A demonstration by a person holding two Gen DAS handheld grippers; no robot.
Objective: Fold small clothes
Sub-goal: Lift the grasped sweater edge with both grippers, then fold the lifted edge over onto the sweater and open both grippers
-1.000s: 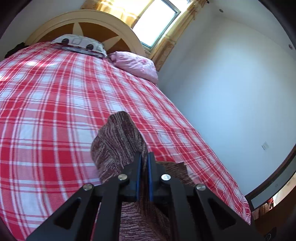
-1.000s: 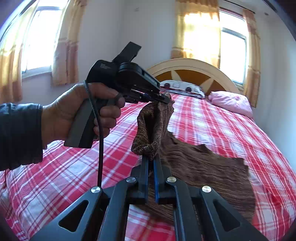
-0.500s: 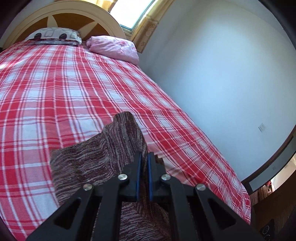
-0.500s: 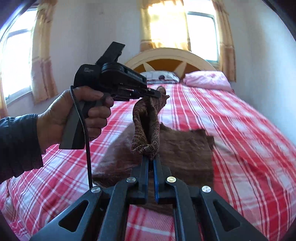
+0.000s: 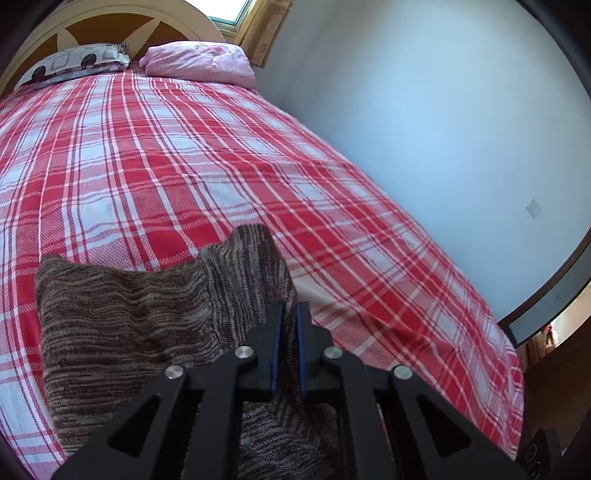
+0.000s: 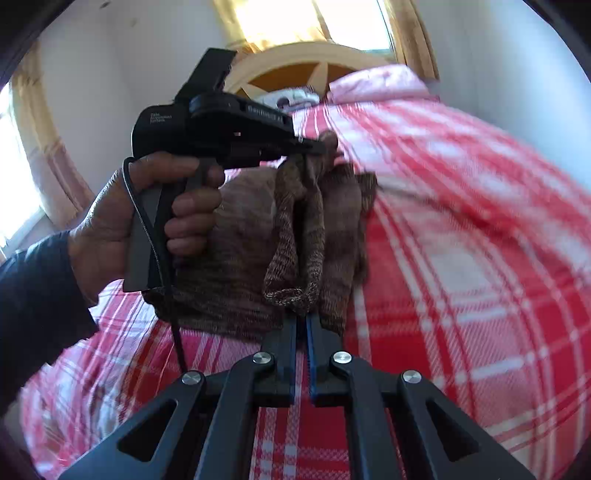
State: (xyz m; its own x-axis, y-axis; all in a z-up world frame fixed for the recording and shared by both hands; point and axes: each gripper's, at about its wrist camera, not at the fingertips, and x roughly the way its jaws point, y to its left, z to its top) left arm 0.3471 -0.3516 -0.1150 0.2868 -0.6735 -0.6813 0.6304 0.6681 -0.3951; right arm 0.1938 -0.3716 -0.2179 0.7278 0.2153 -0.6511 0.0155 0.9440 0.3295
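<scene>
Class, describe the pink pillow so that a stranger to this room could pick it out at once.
Start at the bed's red plaid cover and follow it up to the arched wooden headboard. Two pillows lie there: the pink pillow is the one nearer the pale wall, plain and rumpled, while its neighbour, the grey pillow, bears dark round spots.

I've lowered both grippers toward the bed (image 5: 184, 147); brown knit garment (image 5: 122, 317) now spreads wider, folded half draped over the rest.
</scene>
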